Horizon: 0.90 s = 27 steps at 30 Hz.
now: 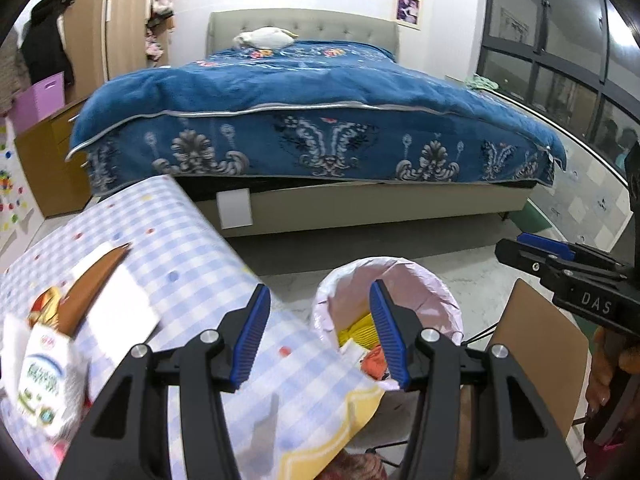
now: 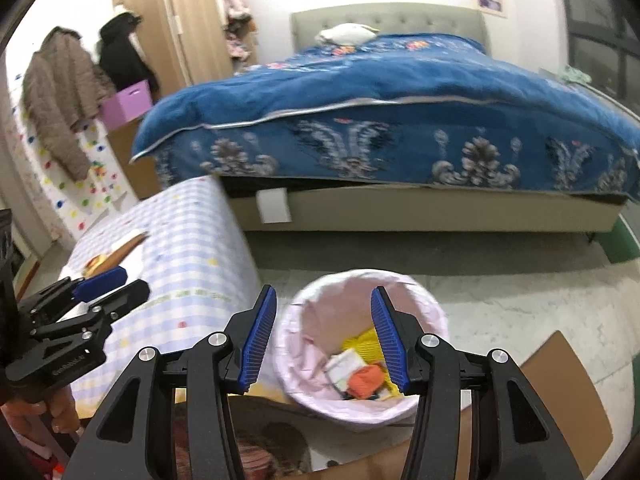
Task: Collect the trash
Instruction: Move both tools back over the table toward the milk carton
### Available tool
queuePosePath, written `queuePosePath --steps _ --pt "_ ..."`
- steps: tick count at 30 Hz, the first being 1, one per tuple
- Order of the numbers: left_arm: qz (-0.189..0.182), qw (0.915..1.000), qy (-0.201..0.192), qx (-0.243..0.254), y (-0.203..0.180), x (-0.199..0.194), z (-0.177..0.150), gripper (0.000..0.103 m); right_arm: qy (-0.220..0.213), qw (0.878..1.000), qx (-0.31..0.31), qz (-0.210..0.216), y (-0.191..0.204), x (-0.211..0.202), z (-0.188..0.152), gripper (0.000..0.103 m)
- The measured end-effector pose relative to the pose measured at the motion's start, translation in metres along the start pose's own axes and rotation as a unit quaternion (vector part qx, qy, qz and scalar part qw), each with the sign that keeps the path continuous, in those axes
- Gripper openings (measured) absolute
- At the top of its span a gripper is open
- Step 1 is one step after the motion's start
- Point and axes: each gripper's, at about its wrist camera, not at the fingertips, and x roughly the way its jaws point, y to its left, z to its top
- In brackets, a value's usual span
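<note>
Both jaws spread, empty | trash bin (image 2: 432, 320) below right gripper (image 2: 324, 336)

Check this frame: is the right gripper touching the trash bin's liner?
Apart. The right wrist view shows the right gripper open and empty above the trash bin, with the liner and the trash lying well below its fingers.

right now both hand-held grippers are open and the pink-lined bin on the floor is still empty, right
Not quite: the pink-lined bin is not empty. The right wrist view shows yellow, white and orange trash in it. Both the left hand-held gripper and the right hand-held gripper are open.
</note>
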Motion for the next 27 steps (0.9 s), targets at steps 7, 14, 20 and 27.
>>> queuePosePath --steps 7,14,20,27 --pt "0.039 0.9981 -0.011 -0.046 0.043 -0.047 -0.02 0.05 0.005 0.997 -0.057 0.056 0.069 -0.003 -0.002 0.05" --pt "0.106 0.9878 -0.023 -0.111 0.112 -0.097 -0.048 0.052 0.014 0.988 -0.118 0.1 0.14 0.004 -0.001 0.05" --pt "0.168 0.9733 -0.028 -0.154 0.167 -0.128 -0.073 0.059 0.027 0.978 -0.165 0.124 0.194 0.019 -0.003 0.052" --pt "0.227 0.9524 -0.023 -0.202 0.225 -0.147 -0.103 0.063 0.049 0.965 -0.21 0.15 0.248 0.035 -0.016 0.06"
